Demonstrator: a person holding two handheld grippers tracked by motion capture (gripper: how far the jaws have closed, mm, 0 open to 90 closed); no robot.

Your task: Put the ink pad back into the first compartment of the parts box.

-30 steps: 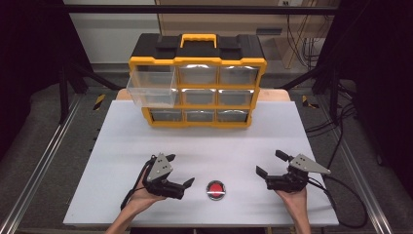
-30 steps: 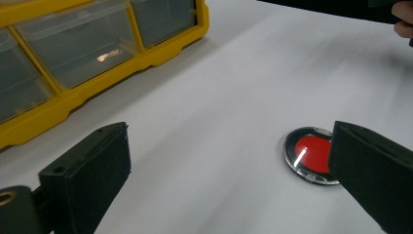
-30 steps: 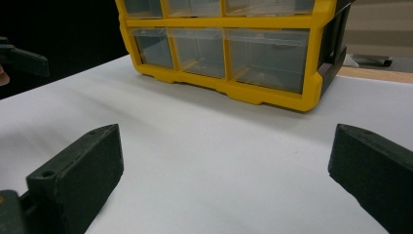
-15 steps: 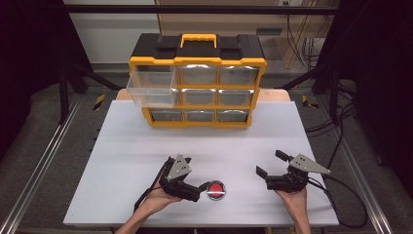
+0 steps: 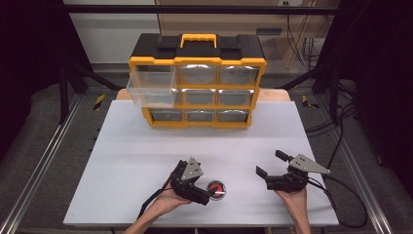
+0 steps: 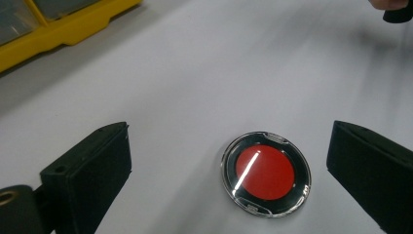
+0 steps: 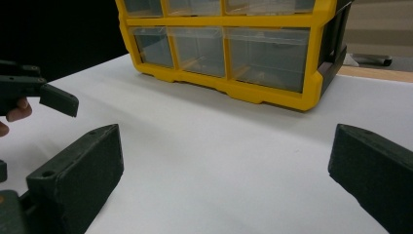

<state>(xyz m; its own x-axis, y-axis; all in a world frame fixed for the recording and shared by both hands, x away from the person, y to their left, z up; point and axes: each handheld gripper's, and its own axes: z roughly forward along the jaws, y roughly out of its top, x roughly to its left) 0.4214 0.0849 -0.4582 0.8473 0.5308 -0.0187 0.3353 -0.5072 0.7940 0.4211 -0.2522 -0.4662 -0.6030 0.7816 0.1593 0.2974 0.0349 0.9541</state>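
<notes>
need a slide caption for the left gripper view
Open left hand-held gripper straddles a round red-centred disc on the white table.

Lab: framed white table [image 5: 146, 146], cables [image 5: 297, 39], organiser [image 5: 197, 80].

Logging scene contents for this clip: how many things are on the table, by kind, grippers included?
Drawer cabinet: 1
Red disc: 1
Grippers: 2, left gripper and right gripper
Total: 4
</notes>
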